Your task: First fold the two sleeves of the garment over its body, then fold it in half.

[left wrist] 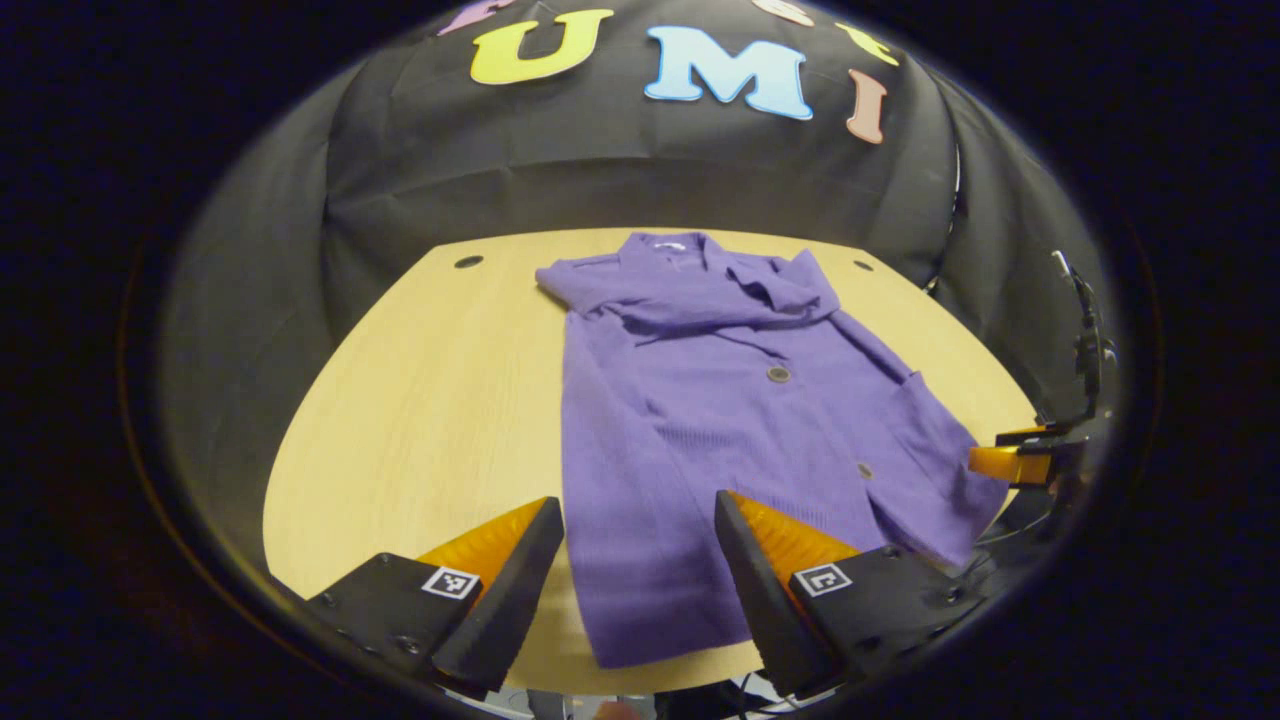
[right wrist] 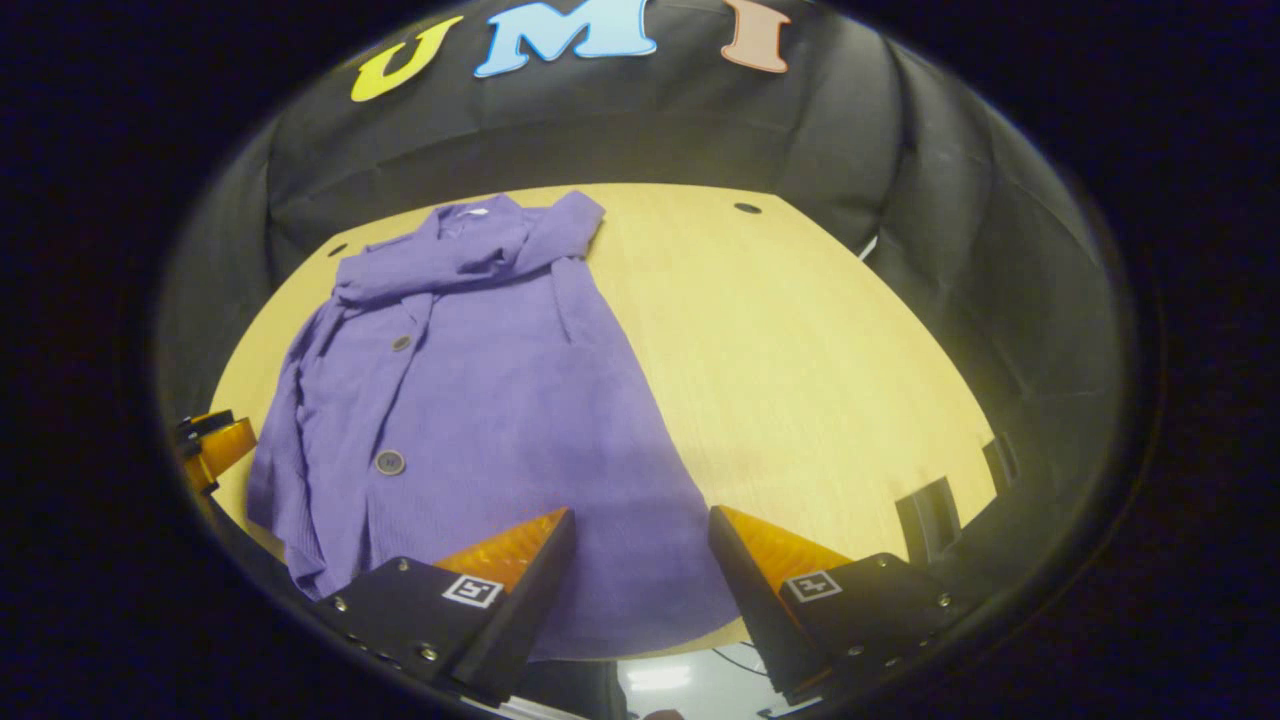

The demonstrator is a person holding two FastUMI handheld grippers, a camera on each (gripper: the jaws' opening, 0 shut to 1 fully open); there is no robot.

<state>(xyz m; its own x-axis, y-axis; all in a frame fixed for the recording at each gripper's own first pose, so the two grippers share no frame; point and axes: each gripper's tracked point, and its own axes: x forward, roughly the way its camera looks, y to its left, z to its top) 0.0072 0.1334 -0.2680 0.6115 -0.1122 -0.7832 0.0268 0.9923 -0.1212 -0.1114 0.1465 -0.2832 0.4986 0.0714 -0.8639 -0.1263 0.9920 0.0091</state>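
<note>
the left gripper (left wrist: 638,560) and the right gripper (right wrist: 640,560) both hang over the near hem with fingers wide apart, holding nothing. the purple cardigan (left wrist: 720,420) lies flat on the wooden table (left wrist: 440,400), collar at the far end. both sleeves (right wrist: 470,255) look crossed over the chest already, so i think folding in half comes next: pinch the hem and carry it to the collar.
</note>
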